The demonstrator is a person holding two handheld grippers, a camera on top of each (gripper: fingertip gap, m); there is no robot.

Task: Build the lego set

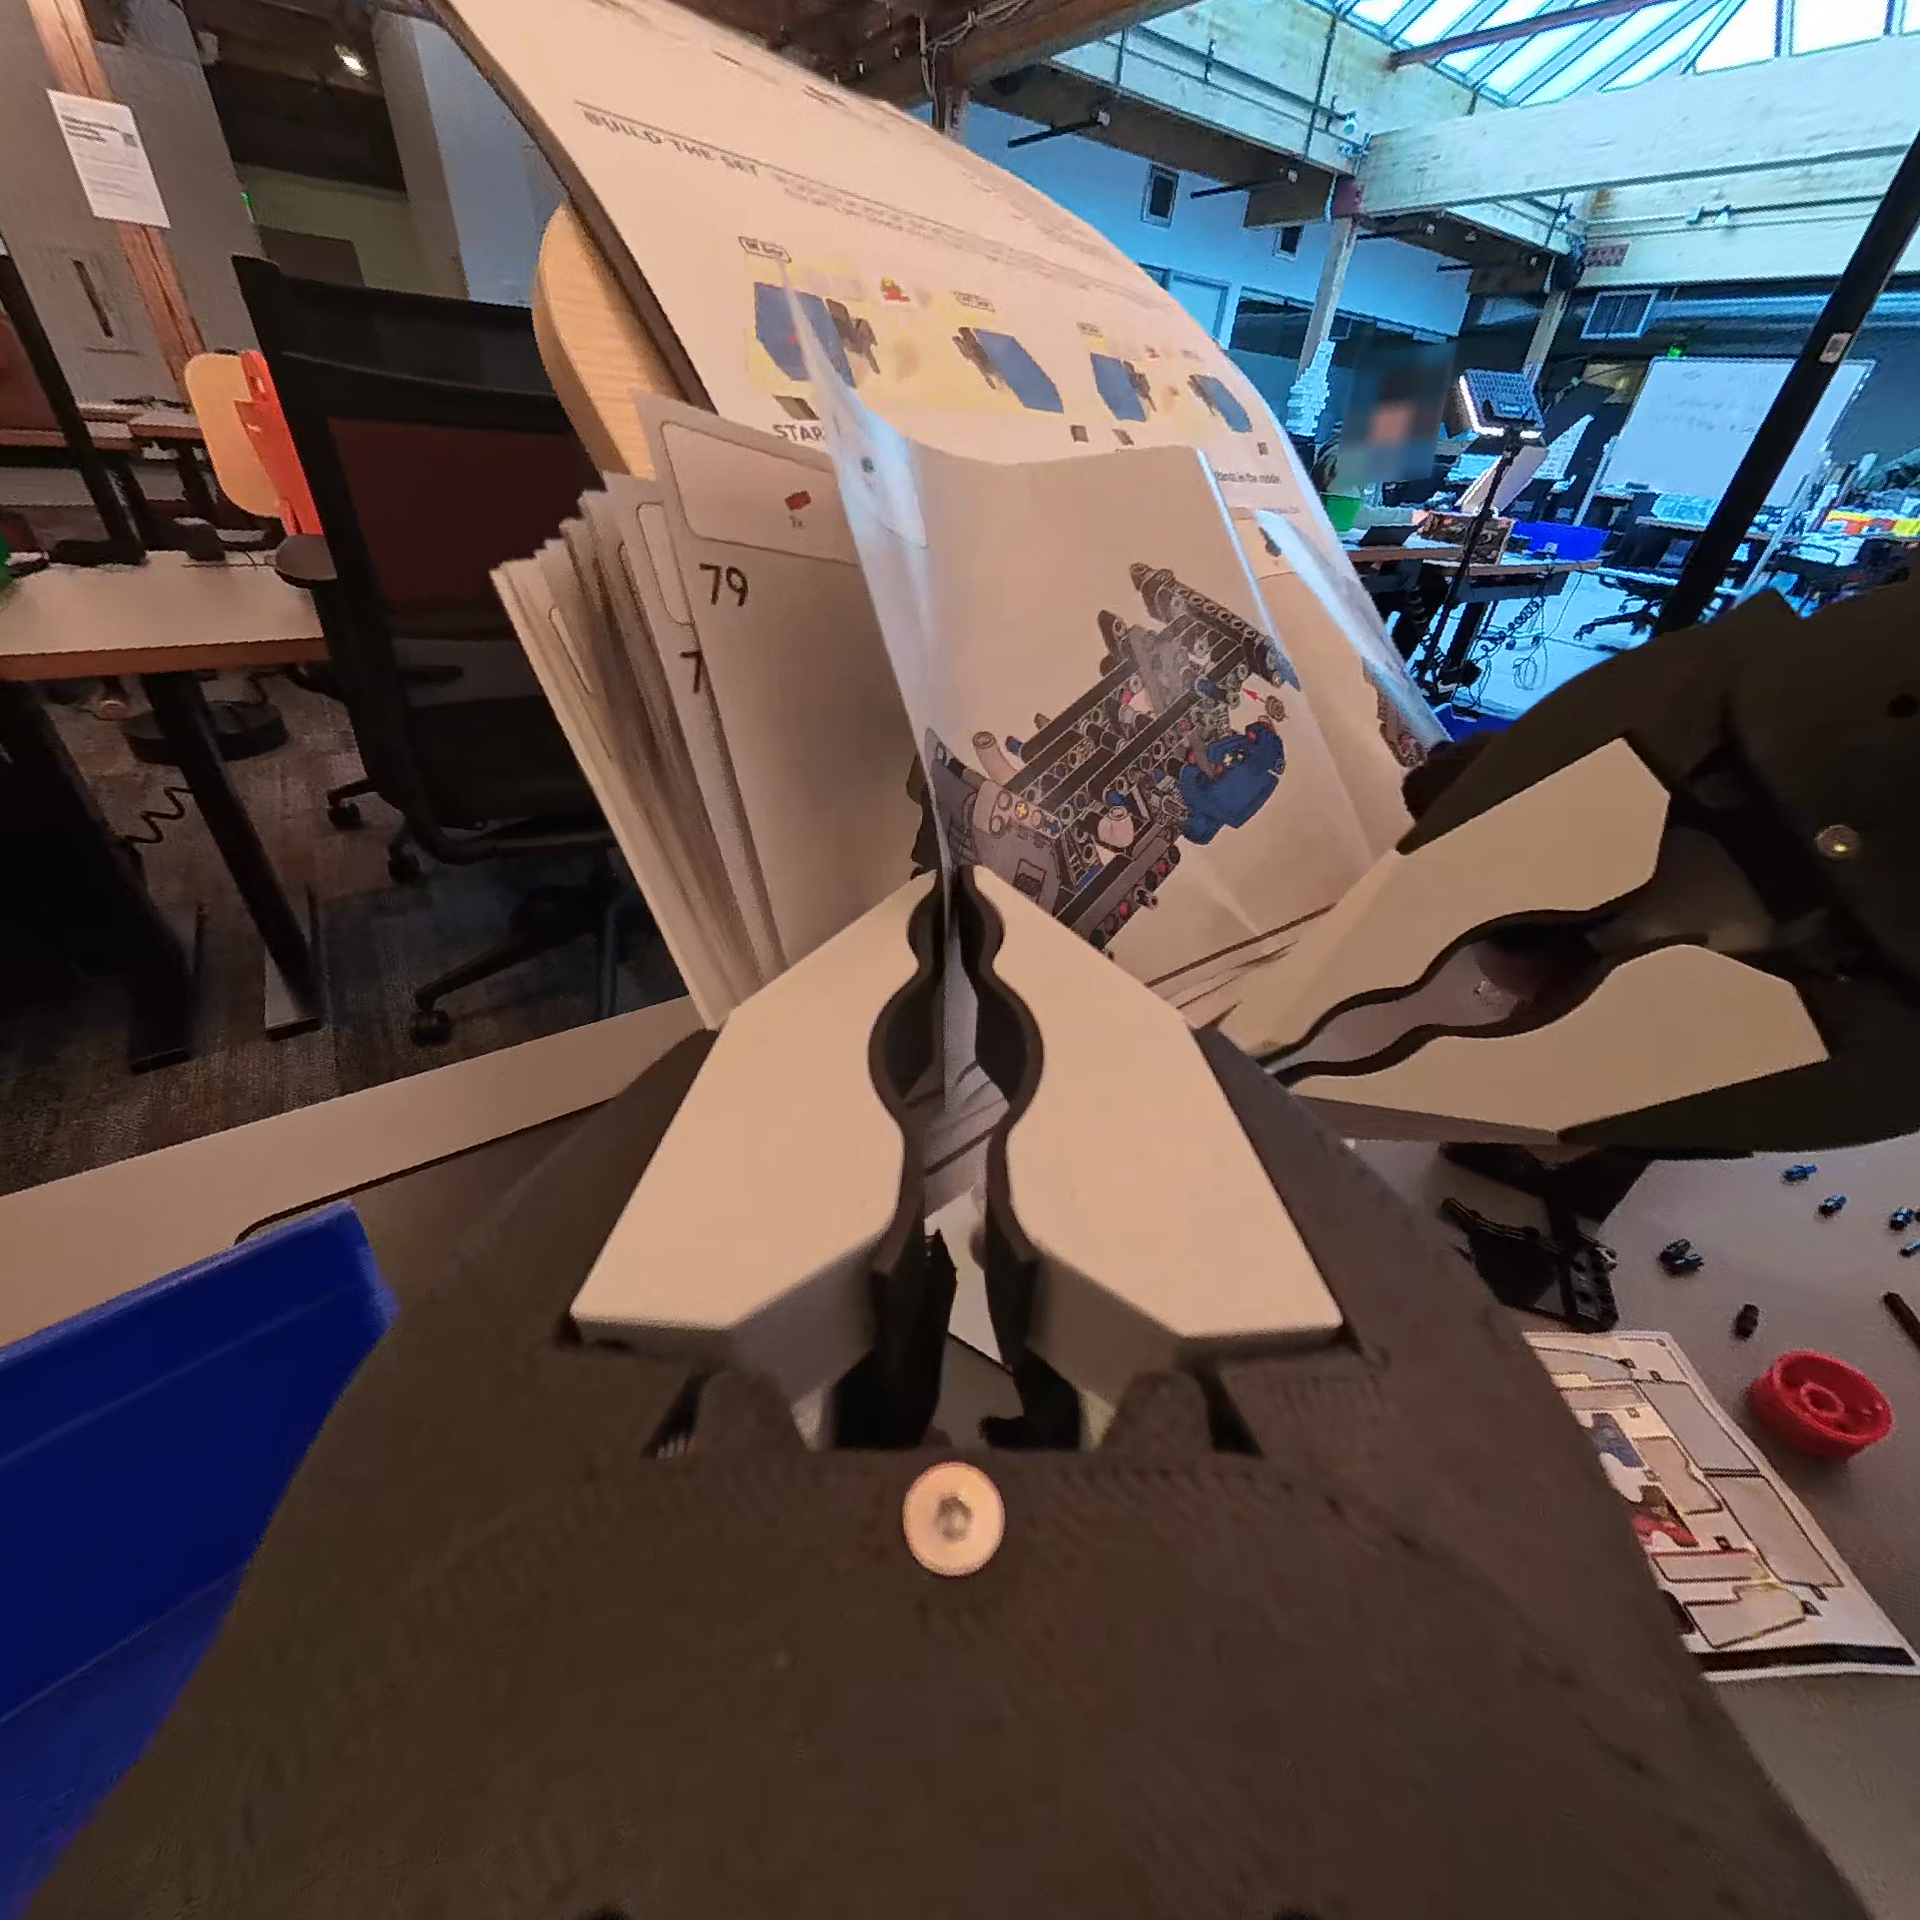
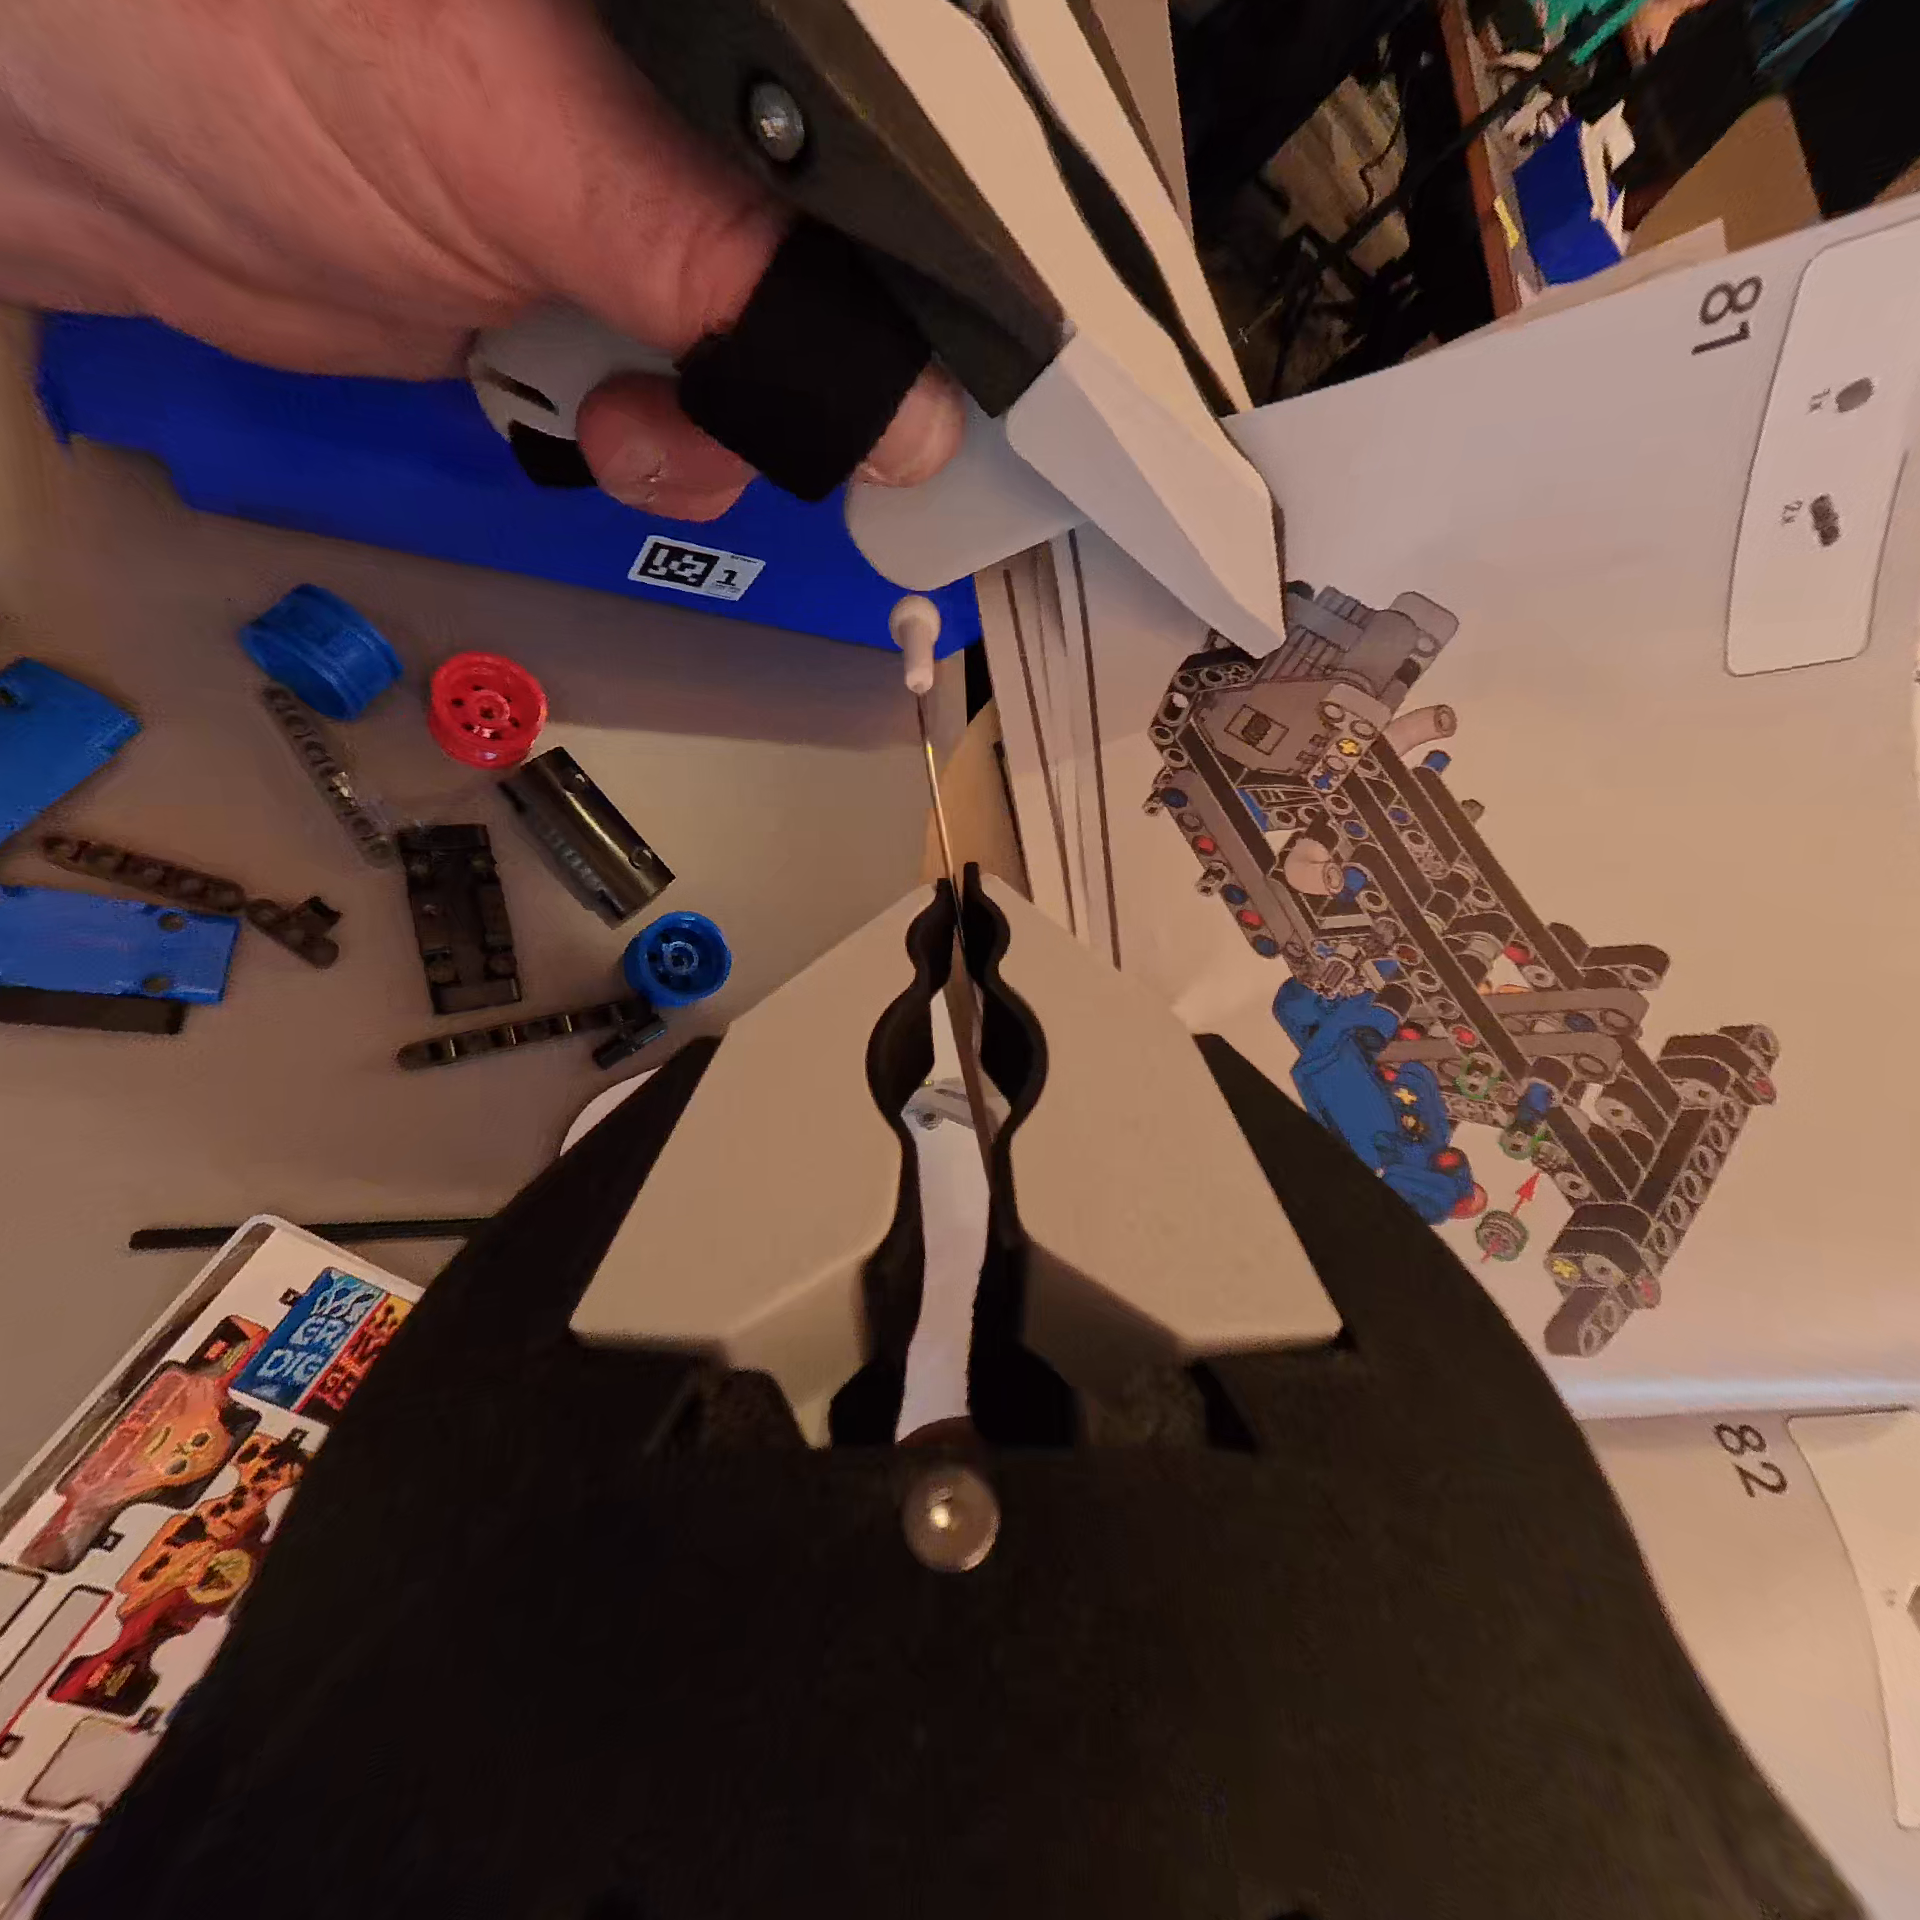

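Gripping a single page edge-on, the left gripper [image 1: 951, 894] is holding the instruction booklet [image 1: 1091, 665] upright, its fingers pinched together on the paper. The right gripper [image 2: 958, 894] is likewise clamping a thin page edge of the booklet, fingers nearly touching. Loose lego parts are lying on the surface [image 2: 790, 748]: a red wheel [image 2: 486, 709], a blue wheel [image 2: 675, 958], black beams [image 2: 520, 1034] and a blue panel [image 2: 109, 943]. A blue bin [image 2: 416, 488] is sitting behind them, and a sticker sheet [image 2: 156, 1496] is lying near the right gripper.
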